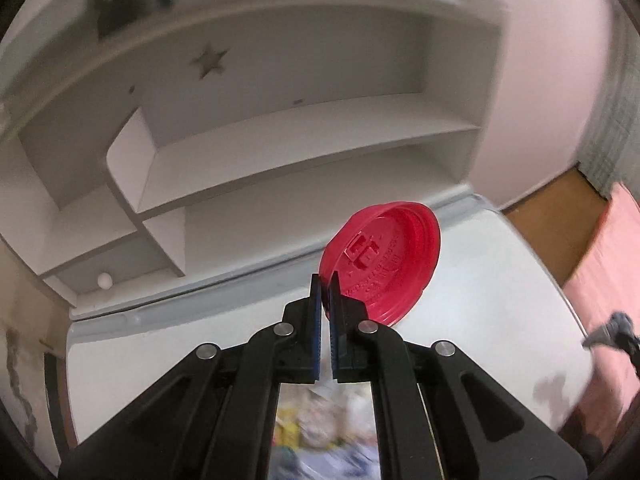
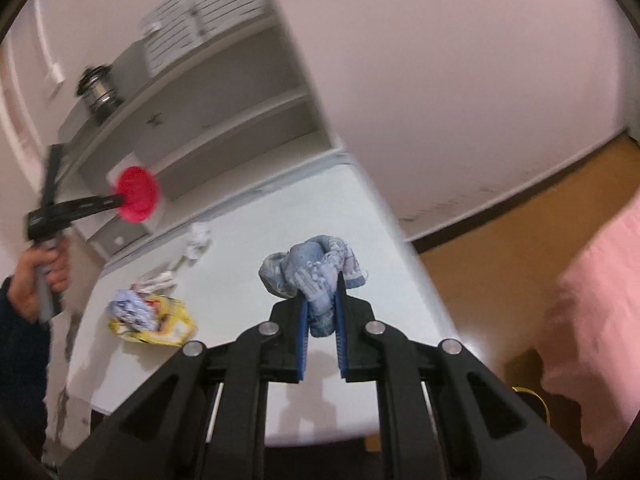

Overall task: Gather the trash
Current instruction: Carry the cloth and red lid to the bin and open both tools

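Note:
A red plastic cup lid (image 1: 382,264) hangs tilted above the white desk (image 1: 500,280), pinched at its rim by my left gripper (image 1: 325,280), which is shut on it. In the right wrist view the same lid (image 2: 138,194) shows at the left, held up over the desk (image 2: 248,232). My right gripper (image 2: 320,284) is shut on a crumpled blue-and-white patterned wad (image 2: 316,270), lifted off the desk. Lying on the desk at the left are a yellow wrapper (image 2: 168,326) with a crumpled bluish paper ball (image 2: 130,308) and a white crumpled tissue (image 2: 198,240).
White shelves (image 1: 304,128) with a star cutout stand at the back of the desk. A person's hand (image 2: 38,276) grips the left tool's handle. Pink fabric (image 2: 596,320) hangs at the right over a brown floor (image 2: 520,232). A pink wall rises behind.

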The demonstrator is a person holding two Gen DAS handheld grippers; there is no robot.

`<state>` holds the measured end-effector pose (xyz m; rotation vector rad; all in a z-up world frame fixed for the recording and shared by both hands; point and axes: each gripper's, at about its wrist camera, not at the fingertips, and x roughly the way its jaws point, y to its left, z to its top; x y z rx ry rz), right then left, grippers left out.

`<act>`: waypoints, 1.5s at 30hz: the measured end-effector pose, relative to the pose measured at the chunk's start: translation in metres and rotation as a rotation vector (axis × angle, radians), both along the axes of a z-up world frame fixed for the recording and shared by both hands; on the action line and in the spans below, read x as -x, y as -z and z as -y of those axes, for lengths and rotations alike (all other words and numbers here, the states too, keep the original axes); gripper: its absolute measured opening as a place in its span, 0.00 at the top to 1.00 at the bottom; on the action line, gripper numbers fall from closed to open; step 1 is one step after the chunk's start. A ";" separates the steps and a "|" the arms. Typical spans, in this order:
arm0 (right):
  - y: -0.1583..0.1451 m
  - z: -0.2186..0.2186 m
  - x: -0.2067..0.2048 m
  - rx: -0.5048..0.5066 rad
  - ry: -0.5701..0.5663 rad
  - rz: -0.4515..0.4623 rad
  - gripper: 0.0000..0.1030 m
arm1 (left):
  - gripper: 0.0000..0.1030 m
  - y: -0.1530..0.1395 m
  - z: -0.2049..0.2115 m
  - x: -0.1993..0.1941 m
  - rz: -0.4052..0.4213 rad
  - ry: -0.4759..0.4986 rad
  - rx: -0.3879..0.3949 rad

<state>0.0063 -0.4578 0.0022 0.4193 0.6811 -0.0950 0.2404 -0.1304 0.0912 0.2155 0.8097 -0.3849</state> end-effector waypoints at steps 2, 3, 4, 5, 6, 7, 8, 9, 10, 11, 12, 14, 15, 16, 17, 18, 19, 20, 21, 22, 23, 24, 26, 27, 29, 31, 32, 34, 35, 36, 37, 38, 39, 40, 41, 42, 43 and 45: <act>0.007 0.018 0.023 -0.009 0.067 -0.017 0.89 | 0.98 -0.006 0.011 0.021 0.013 0.045 0.022; 0.011 0.025 0.032 -0.005 0.095 -0.022 0.89 | 0.98 -0.007 0.022 0.036 0.024 0.080 0.032; 0.015 0.032 0.041 0.002 0.122 -0.028 0.89 | 0.98 -0.004 0.036 0.053 0.034 0.111 0.040; 0.020 0.041 0.054 0.004 0.160 -0.036 0.89 | 0.98 -0.003 0.049 0.068 0.039 0.143 0.051; 0.026 0.050 0.065 0.000 0.188 -0.047 0.89 | 0.98 0.001 0.066 0.085 0.037 0.186 0.063; 0.032 0.058 0.075 -0.001 0.215 -0.061 0.89 | 0.98 0.007 0.084 0.102 0.029 0.234 0.078; 0.040 0.068 0.086 0.007 0.255 -0.083 0.89 | 0.98 0.011 0.097 0.114 0.020 0.268 0.090; 0.048 0.077 0.096 0.012 0.288 -0.107 0.89 | 0.98 0.018 0.116 0.128 0.002 0.319 0.103; 0.055 0.085 0.104 0.010 0.313 -0.124 0.89 | 0.98 0.024 0.133 0.142 -0.017 0.369 0.114; 0.064 0.095 0.114 0.002 0.341 -0.142 0.89 | 0.98 0.030 0.149 0.155 -0.031 0.408 0.122; 0.073 0.104 0.124 -0.003 0.371 -0.161 0.89 | 0.98 0.038 0.169 0.171 -0.041 0.455 0.127; 0.094 0.122 0.141 -0.022 0.423 -0.208 0.89 | 0.98 0.057 0.202 0.197 -0.059 0.525 0.123; 0.101 0.128 0.145 -0.031 0.439 -0.226 0.89 | 0.98 0.070 0.221 0.211 -0.087 0.565 0.121; 0.109 0.135 0.150 -0.037 0.454 -0.249 0.89 | 0.98 0.082 0.237 0.223 -0.122 0.598 0.125; 0.120 0.144 0.156 -0.040 0.476 -0.278 0.89 | 0.98 0.094 0.251 0.233 -0.154 0.625 0.126; 0.131 0.153 0.161 -0.039 0.494 -0.311 0.89 | 0.98 0.111 0.270 0.245 -0.199 0.664 0.124; 0.139 0.159 0.164 -0.041 0.508 -0.333 0.89 | 0.98 0.121 0.282 0.252 -0.219 0.683 0.121; 0.149 0.168 0.169 -0.057 0.525 -0.363 0.89 | 0.98 0.133 0.292 0.258 -0.237 0.700 0.113; 0.158 0.175 0.174 -0.075 0.537 -0.385 0.89 | 0.98 0.149 0.303 0.263 -0.264 0.710 0.100; 0.169 0.182 0.177 -0.091 0.547 -0.416 0.89 | 0.98 0.164 0.313 0.268 -0.301 0.723 0.092; 0.176 0.186 0.178 -0.096 0.552 -0.442 0.89 | 0.98 0.177 0.321 0.271 -0.328 0.733 0.084; 0.184 0.190 0.180 -0.119 0.556 -0.461 0.89 | 0.98 0.193 0.330 0.274 -0.337 0.740 0.058; 0.194 0.196 0.182 -0.127 0.566 -0.493 0.89 | 0.98 0.217 0.346 0.284 -0.325 0.739 -0.004; 0.198 0.198 0.178 -0.120 0.570 -0.518 0.89 | 0.98 0.230 0.353 0.284 -0.343 0.737 -0.021; 0.207 0.199 0.177 -0.135 0.562 -0.548 0.89 | 0.98 0.248 0.362 0.281 -0.386 0.739 -0.033; 0.210 0.198 0.176 -0.134 0.556 -0.569 0.89 | 0.98 0.264 0.371 0.282 -0.389 0.741 -0.061; 0.213 0.197 0.175 -0.129 0.554 -0.582 0.89 | 0.98 0.268 0.374 0.284 -0.392 0.745 -0.068; 0.216 0.197 0.172 -0.129 0.551 -0.596 0.89 | 0.98 0.277 0.380 0.280 -0.418 0.752 -0.075; 0.218 0.198 0.172 -0.132 0.549 -0.601 0.89 | 0.98 0.280 0.382 0.280 -0.431 0.755 -0.077; 0.219 0.198 0.174 -0.135 0.549 -0.604 0.89 | 0.98 0.282 0.385 0.281 -0.440 0.757 -0.081; 0.220 0.199 0.174 -0.137 0.549 -0.607 0.89 | 0.98 0.287 0.383 0.279 -0.442 0.758 -0.087; 0.222 0.199 0.174 -0.136 0.552 -0.612 0.89 | 0.98 0.289 0.386 0.280 -0.444 0.757 -0.092; 0.223 0.200 0.175 -0.137 0.556 -0.617 0.89 | 0.98 0.292 0.386 0.278 -0.451 0.757 -0.092; 0.224 0.201 0.175 -0.139 0.562 -0.621 0.89 | 0.98 0.293 0.381 0.277 -0.455 0.758 -0.095; 0.226 0.202 0.176 -0.145 0.565 -0.625 0.89 | 0.98 0.295 0.384 0.278 -0.456 0.759 -0.098; 0.229 0.203 0.176 -0.153 0.567 -0.630 0.89 | 0.98 0.298 0.385 0.277 -0.459 0.758 -0.102; 0.230 0.204 0.176 -0.159 0.566 -0.635 0.88 | 0.98 0.300 0.386 0.277 -0.465 0.757 -0.103; 0.232 0.204 0.176 -0.167 0.564 -0.636 0.80 | 0.98 0.302 0.386 0.278 -0.470 0.758 -0.106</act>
